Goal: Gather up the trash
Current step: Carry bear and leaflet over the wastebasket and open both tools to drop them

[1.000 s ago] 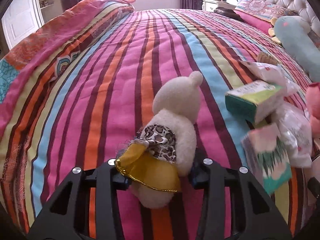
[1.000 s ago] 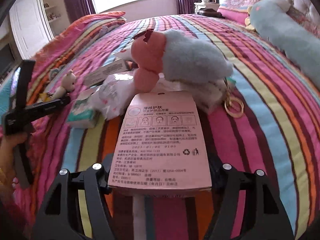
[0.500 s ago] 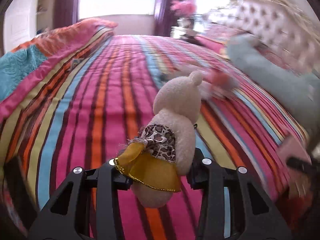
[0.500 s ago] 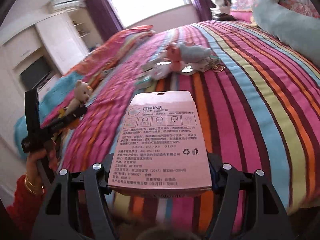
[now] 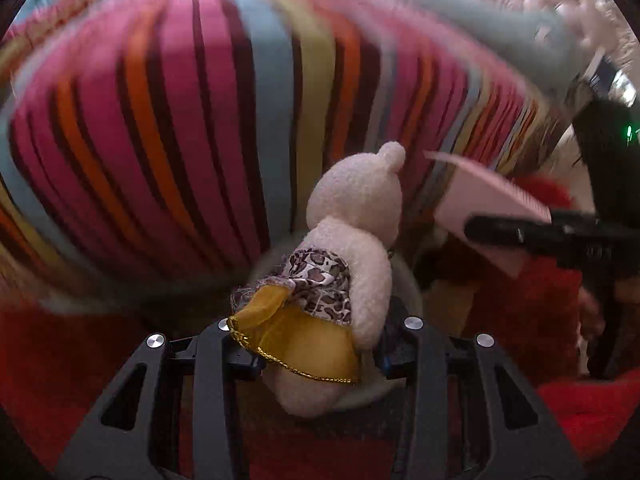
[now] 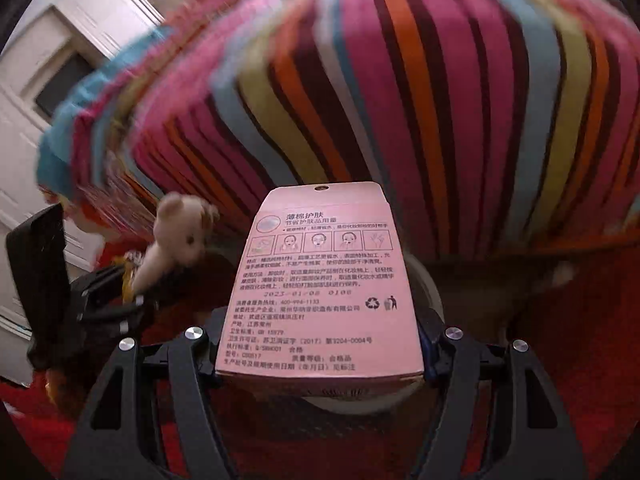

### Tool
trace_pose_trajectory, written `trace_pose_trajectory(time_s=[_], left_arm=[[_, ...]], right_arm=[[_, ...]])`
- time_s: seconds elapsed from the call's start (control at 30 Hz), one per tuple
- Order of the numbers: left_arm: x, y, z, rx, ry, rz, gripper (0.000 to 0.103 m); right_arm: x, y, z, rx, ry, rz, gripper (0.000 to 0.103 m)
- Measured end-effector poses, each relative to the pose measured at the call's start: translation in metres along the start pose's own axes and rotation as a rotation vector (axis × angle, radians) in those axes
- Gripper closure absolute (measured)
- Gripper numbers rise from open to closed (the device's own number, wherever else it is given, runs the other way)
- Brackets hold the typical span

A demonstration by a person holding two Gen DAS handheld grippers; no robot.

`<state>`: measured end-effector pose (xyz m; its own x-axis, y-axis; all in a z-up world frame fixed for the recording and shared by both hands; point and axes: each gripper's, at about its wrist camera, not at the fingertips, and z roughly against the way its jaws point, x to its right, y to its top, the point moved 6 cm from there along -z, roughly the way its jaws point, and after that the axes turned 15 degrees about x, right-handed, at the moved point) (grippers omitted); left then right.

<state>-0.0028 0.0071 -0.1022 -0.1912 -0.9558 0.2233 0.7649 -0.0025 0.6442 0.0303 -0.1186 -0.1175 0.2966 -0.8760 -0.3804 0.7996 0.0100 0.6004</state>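
Both hands hang over the striped bed's edge — the left gripper clenched on a toy bear, the right gripper grasping a pink box — probably carrying them to a bin

We see the cream bear in a leopard top and yellow skirt, upright centre frame; pink printed box stands centre too.
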Motion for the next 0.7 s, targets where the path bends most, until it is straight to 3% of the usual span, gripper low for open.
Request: trace_pose_trajectory(time_s=[0.13,0.3,0.4,0.43,0.47,0.5,0.7], left_arm=[[0.003,-0.030,-0.038,-0.125,0.009,0.006,0.063],[0.002,-0.036,-0.060,-0.184,0.000,0.027,0.060],[-0.002,-0.042,-0.067,-0.221,0.002,0.051,0.044],[-0.002,-0.045,-0.068,-0.232,0.018,0.046,0.030],[-0.003,-0.046,-0.069,-0.235,0.040,0.040,0.026],[-0.004,-0.045,-0.069,-0.230,0.049,0.040,0.025],[-0.005,-0.043,-0.065,-0.212,0.051,0.059,0.025]], right_arm=[[0.005,-0.020,-0.037,-0.091,-0.047,0.024,0.039],[-0.002,-0.029,-0.055,-0.139,-0.051,0.047,0.039],[0.001,-0.031,-0.055,-0.147,-0.048,0.044,0.036],[0.002,-0.029,-0.056,-0.143,-0.052,0.044,0.032],[0.003,-0.030,-0.055,-0.139,-0.060,0.051,0.022],[0.005,-0.030,-0.052,-0.132,-0.070,0.057,0.017],[0.011,-0.031,-0.051,-0.123,-0.094,0.048,0.017]])
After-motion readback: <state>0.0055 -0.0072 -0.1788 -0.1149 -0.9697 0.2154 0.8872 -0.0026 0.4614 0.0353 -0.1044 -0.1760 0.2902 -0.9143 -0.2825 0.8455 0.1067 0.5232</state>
